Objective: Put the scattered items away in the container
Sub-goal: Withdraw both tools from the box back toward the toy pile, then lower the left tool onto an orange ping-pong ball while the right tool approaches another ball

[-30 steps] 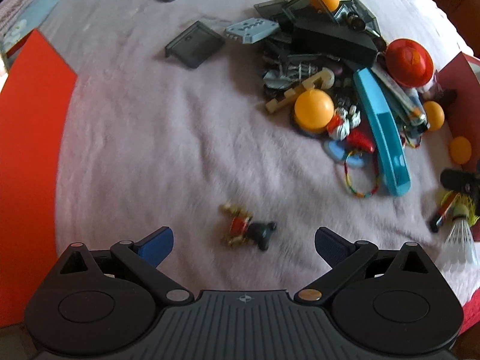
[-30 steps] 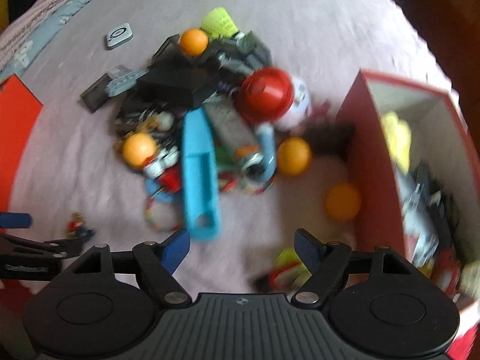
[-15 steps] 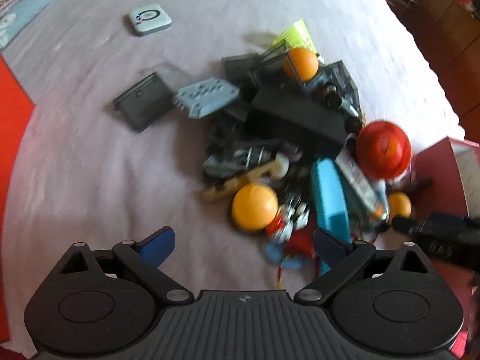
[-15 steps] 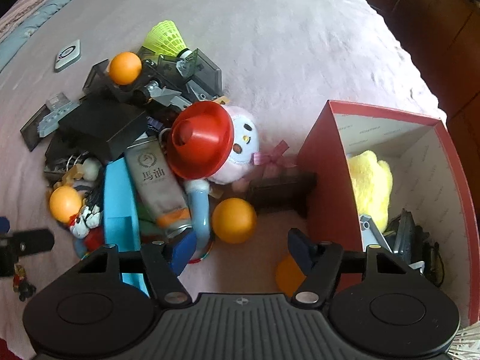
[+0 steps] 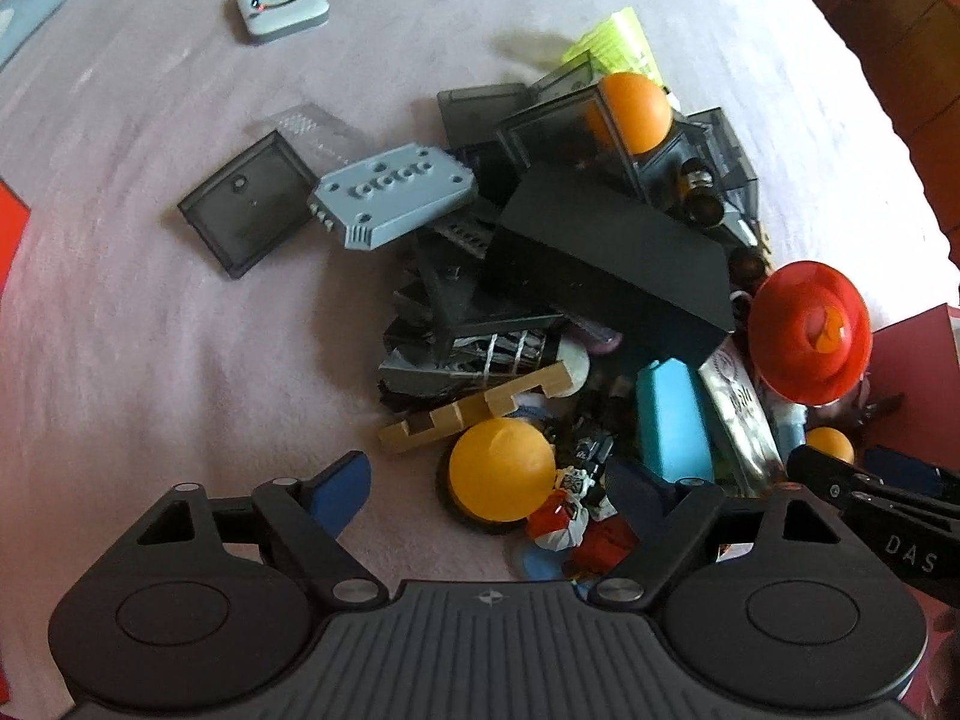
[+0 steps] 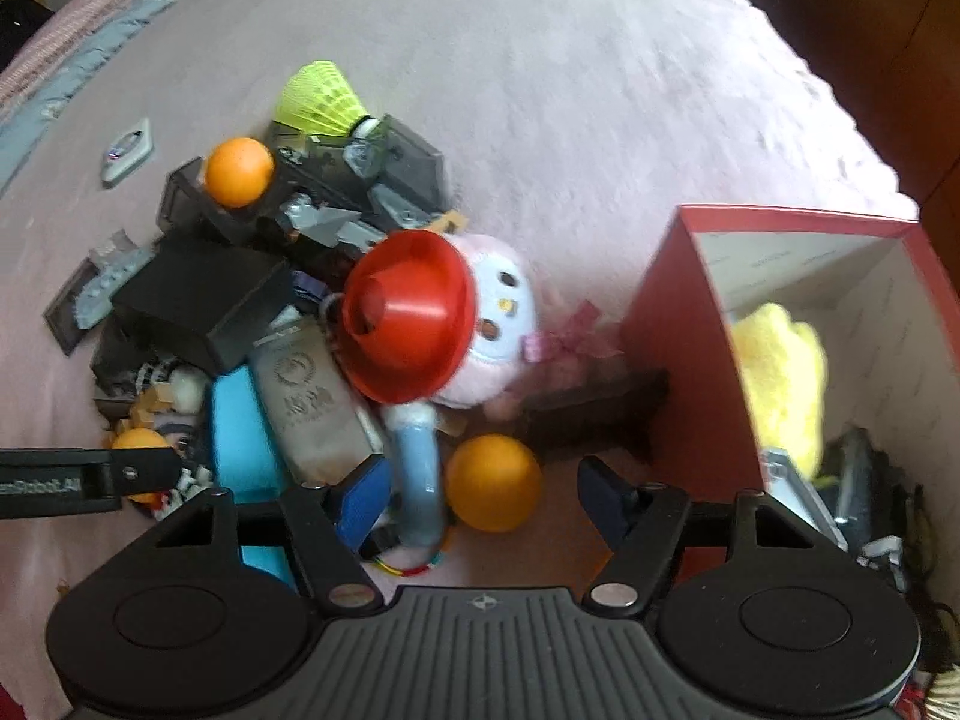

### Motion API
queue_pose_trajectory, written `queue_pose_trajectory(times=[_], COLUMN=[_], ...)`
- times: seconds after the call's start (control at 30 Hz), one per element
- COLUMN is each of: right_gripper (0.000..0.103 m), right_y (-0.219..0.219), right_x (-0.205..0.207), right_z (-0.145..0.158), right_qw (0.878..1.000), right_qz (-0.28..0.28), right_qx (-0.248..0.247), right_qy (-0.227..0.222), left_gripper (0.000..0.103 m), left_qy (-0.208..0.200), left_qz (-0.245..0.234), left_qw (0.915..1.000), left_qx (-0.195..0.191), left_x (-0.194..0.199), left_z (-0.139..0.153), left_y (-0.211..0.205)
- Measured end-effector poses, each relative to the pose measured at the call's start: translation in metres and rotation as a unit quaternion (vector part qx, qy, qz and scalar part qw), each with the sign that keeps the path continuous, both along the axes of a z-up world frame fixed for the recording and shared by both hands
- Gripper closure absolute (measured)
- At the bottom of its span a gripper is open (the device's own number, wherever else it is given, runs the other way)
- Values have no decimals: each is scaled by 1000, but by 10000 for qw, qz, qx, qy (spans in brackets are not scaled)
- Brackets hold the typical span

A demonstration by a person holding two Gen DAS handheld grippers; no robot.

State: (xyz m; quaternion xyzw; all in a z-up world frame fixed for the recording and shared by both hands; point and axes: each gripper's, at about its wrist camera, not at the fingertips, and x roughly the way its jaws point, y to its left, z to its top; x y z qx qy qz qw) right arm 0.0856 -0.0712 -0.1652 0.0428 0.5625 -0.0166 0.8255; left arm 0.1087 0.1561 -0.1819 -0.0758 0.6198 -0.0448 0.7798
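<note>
On a pale pink bed cover (image 5: 150,360), a heap of loose items lies beside a red box (image 6: 678,324) with white inner walls, which stands at the heap's right in the right wrist view. Left gripper (image 5: 492,492) points steeply down at the near edge of the heap; its jaws have just been closing, yet the blue pads stand apart, with an orange ball (image 5: 501,468) and a small red-and-white figure (image 5: 564,516) between them, neither visibly pressed by a pad. Behind that ball a notched wooden piece (image 5: 474,408) lies tilted, then dark plastic parts, a long black box (image 5: 606,264), a grey-blue plate with holes (image 5: 390,195) and a smoky flat lid (image 5: 246,210) off to the left. A second orange ball (image 5: 630,114) rests high on clear dark cases. A small white-and-grey device (image 5: 282,6) lies well apart at the far left. Right gripper (image 6: 480,498) also has its jaws spread, pinching nothing; a third orange ball (image 6: 493,483) sits on the cover between the pads, closer to the left one, not clearly touched. Just left of it a light blue curved handle (image 6: 417,468) runs toward a red cone-shaped hat (image 6: 408,315), which leans on a pink plush toy (image 6: 498,324). A blue flat case (image 6: 240,438) and a silver packet (image 6: 312,402) lie side by side. A yellow-green shuttlecock (image 6: 321,99) tops the far end. Inside the box: a yellow plush (image 6: 780,372) and grey metal parts, blurred.
</note>
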Motion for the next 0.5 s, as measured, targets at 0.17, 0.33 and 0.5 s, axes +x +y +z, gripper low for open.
queue_pose_trajectory(times=[0.17,0.33,0.5], right_gripper=[37,43,43], right_y=[-8,-10,-7], right_x=[8,8,-5], right_z=[-13,-15,-10], right_qw=[9997,9988,9978], right_qz=[-85,-125,-185], right_qx=[197,448,605], right_qy=[77,132,202], left_gripper=[17,25,47], left_qy=[37,-73,-127], left_qz=[-14,-256,-770], left_qw=[10000,9995,9969], left_qx=[41,157,114], left_x=[5,9,0], left_z=[-6,-8,1], left_y=[-3,-8,-8])
